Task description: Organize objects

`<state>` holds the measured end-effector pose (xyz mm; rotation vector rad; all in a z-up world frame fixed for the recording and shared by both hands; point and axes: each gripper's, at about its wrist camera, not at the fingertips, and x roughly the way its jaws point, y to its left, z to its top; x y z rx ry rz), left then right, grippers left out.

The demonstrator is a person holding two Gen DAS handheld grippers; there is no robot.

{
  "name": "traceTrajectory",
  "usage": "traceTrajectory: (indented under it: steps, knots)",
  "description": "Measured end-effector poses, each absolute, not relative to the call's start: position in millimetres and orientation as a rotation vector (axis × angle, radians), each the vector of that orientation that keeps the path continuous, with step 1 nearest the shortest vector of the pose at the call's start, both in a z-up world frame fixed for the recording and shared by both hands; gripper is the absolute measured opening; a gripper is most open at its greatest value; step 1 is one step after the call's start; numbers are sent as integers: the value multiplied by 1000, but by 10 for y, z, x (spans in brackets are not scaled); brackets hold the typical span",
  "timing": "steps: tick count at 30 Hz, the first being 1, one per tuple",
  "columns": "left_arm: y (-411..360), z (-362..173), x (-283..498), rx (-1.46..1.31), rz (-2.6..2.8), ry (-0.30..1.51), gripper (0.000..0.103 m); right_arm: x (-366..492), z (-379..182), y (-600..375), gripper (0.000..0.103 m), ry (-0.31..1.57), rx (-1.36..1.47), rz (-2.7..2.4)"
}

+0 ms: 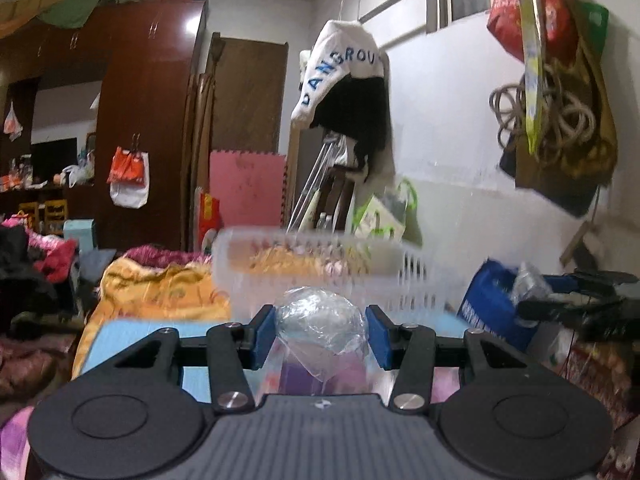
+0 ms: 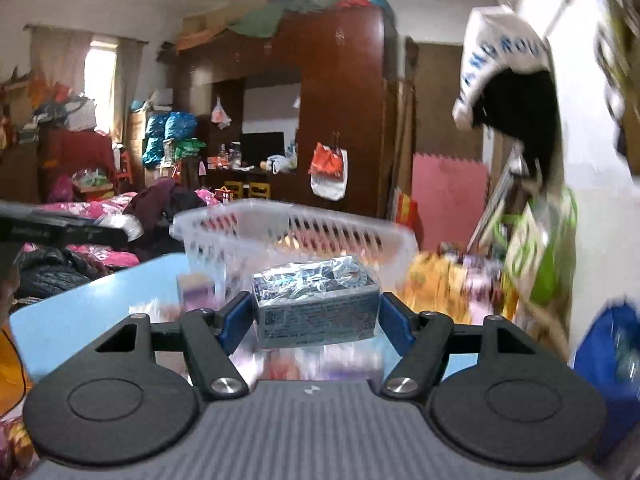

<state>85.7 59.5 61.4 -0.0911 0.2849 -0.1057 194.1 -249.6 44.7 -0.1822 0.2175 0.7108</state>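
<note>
Now I have one item in each hand: my left tongs [image 1: 320, 330] are clamped on a round thing wrapped in clear plastic [image 1: 320, 316], the blue pads pressing its two sides, and my right tongs [image 2: 316, 318] are clamped across the ends of a small foil-wrapped box [image 2: 316, 300]. Both sit just short of the clear slotted basket [image 2: 296, 220], which stands on the light blue surface [image 2: 80, 300] ahead of me.

The step, as I judge it, is carrying both into that basket. To do it well I need each item lifted above the near rim before I push forward, since the rim is at about the height of what I hold and a bump could shove the light basket along the surface. I should enter side by side, left item toward the left part, box toward the right, so my hands do not cross. The plastic wrap looks slippery, so I keep that grip firm and release low, not from above.
</note>
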Motion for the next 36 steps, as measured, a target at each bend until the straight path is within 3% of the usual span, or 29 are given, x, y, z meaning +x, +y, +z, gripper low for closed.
traceTrajectory:
  steps: [5,12,14,15,16,22,26,31,36]
  knots:
    - [552,965,1487,-112,-73,324,52,2318,723,-2130,71,200,-214,731]
    - [514,806,2206,-143,-29,443,55,2783,682,-1829,72,298,-227,710]
    - [547,751,2286,-151,1,447,79,2796,647,-1787,77,280,-245,687]
    - [572,733,2292,-157,12,446,98,2790,631,-1778,94,279,-263,663]
    - [587,721,2263,-162,13,434,103,2773,625,-1774,101,284,-280,642]
    - [597,678,1491,-113,-17,300,103,2300,547,-2152,103,226,-216,630]
    - [517,290,982,-45,27,330,103,1935,202,-2405,103,247,-212,666]
    - [528,-113,971,-56,46,445,103,1779,-257,-2536,103,334,-175,748]
    - [496,-277,1217,-40,38,543,102,1936,-327,-2588,103,372,-126,793]
